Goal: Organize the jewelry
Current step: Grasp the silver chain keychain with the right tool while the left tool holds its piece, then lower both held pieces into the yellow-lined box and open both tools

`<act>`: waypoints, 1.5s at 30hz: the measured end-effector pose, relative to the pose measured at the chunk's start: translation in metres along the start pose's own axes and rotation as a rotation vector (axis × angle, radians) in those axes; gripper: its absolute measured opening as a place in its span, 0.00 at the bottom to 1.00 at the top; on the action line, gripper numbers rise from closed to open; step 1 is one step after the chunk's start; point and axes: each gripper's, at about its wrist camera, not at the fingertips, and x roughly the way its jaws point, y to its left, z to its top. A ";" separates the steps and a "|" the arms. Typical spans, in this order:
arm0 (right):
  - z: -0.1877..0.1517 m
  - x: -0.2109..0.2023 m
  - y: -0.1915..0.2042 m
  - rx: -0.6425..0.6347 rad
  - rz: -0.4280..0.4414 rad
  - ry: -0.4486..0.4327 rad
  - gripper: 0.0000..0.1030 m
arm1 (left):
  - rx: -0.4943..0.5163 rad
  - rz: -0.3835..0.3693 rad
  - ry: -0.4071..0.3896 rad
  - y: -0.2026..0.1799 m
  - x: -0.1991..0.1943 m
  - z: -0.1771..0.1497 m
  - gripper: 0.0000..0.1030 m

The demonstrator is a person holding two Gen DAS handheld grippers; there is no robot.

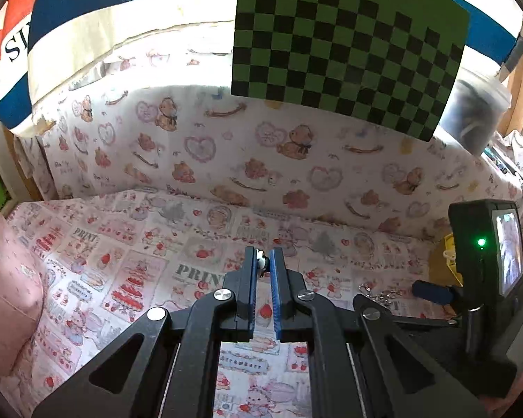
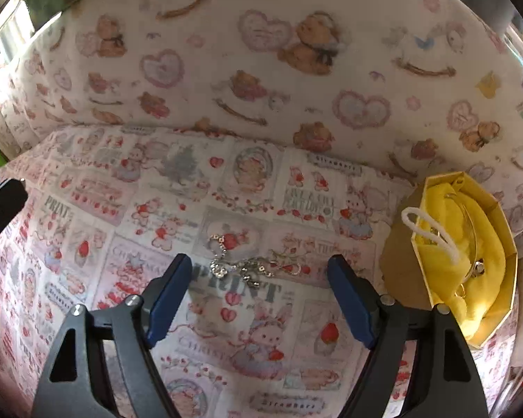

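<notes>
left hand-held gripper (image 1: 263, 261) pinches charm (image 1: 261, 262); yellow-lined box (image 2: 505, 237) right-only.

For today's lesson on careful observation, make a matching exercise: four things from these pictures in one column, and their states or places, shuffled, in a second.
Things:
1. left hand-held gripper
2. right hand-held gripper
3. silver chain
4. gold box

States or places:
A. lined with yellow cloth
B. lying loose on the printed cloth
C. shut on a small trinket
D. open wide, holding nothing

Pairs: 1-C, 2-D, 3-B, 4-A
</notes>
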 end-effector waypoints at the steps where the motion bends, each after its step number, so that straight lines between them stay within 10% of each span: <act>1: 0.000 0.001 -0.001 -0.002 0.002 -0.002 0.72 | -0.007 -0.011 0.005 0.001 0.000 0.000 0.07; 14: 0.004 -0.011 -0.041 -0.017 0.003 -0.030 0.06 | -0.024 0.004 0.015 0.004 -0.002 0.002 0.06; 45: -0.079 -0.174 -0.133 0.180 0.184 -0.562 0.06 | 0.010 0.010 -0.002 -0.004 -0.004 -0.001 0.07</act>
